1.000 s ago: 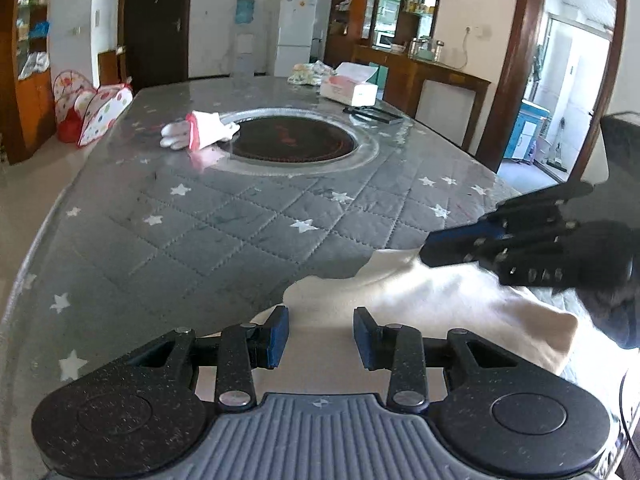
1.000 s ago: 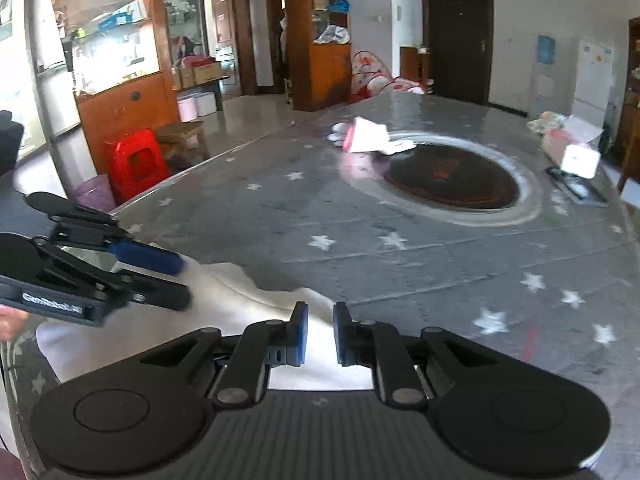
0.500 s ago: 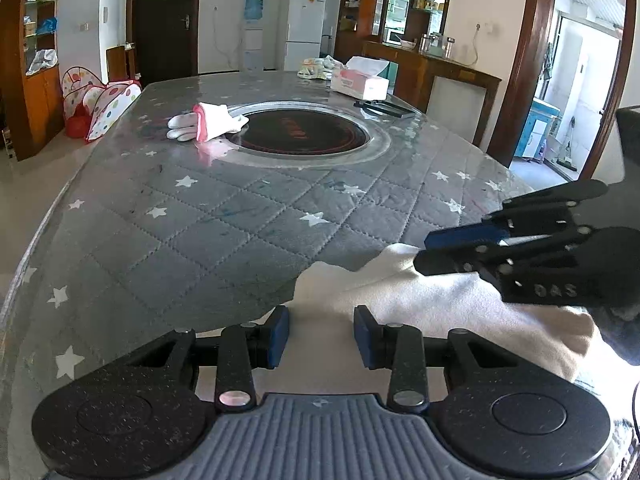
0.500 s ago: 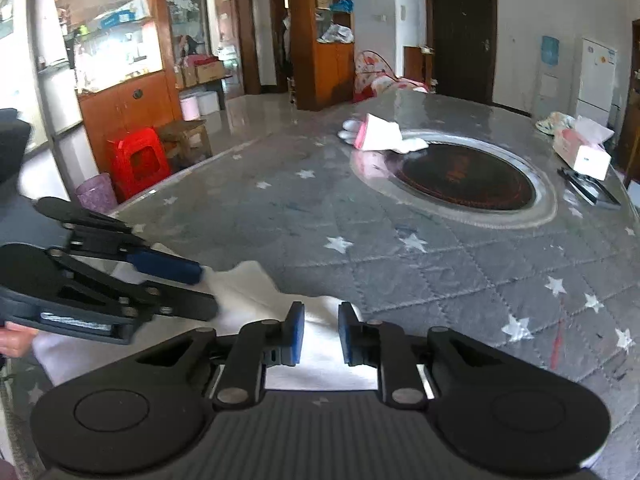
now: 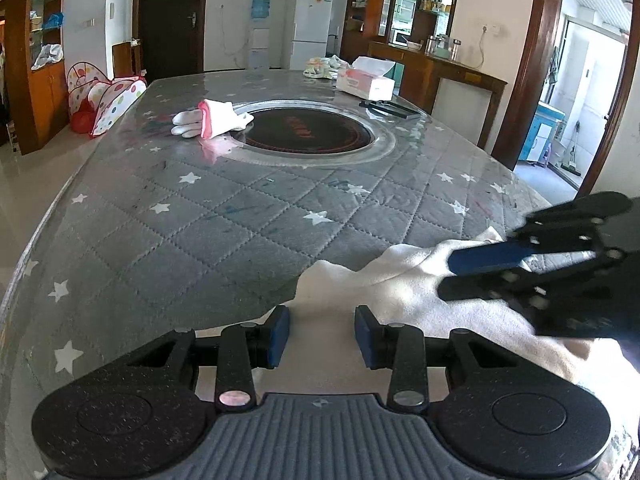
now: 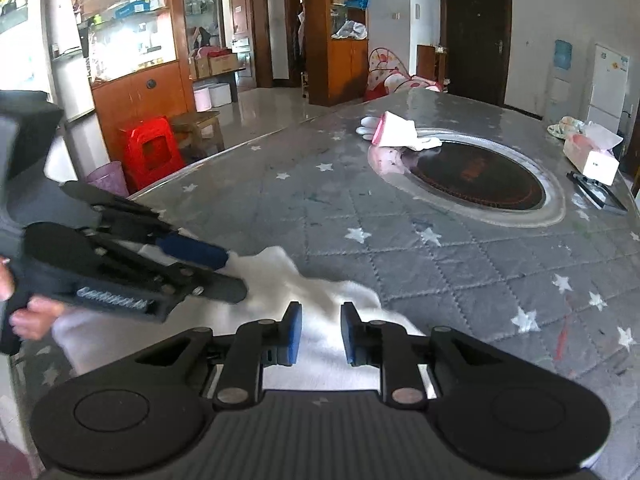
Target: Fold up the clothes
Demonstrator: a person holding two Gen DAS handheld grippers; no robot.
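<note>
- The table (image 5: pixel 224 216) filled both my wrist views: grey quilted cover with white stars under a glossy sheet, with a round dark hotplate (image 5: pixel 308 132) sunk into its middle.
- Around it I saw wooden cabinets, a dark door, a white fridge (image 5: pixel 310 26) beyond the far edge, and a red stool (image 6: pixel 150 152) on the floor off the table's left edge.
- The white garment (image 5: pixel 400 292) lay rumpled at the near edge of the table, its far hem puckered into folds; nothing lay between it and the hotplate but bare cover.
- My left gripper (image 5: pixel 322 334) hung just over the garment's near part, jaws spread wide with cloth showing in the gap and nothing pinched.
- My right gripper (image 6: pixel 320 334) sat likewise over the cloth, jaws apart and empty; in the left view it (image 5: pixel 460 276) crossed from the right, its blue pad (image 5: pixel 492 256) above the raised fold, though I could not tell whether it touched.
- A hand (image 6: pixel 28 316) showed at the left gripper's handle in the right view.
- A tissue box (image 5: pixel 366 82) stood near the far right edge, a tissue sticking out of its top.
- White gloves with a pink cuff (image 5: pixel 210 120) lay at the hotplate's left rim.
- A black flat item (image 5: pixel 388 108) lay just in front of the tissue box.
</note>
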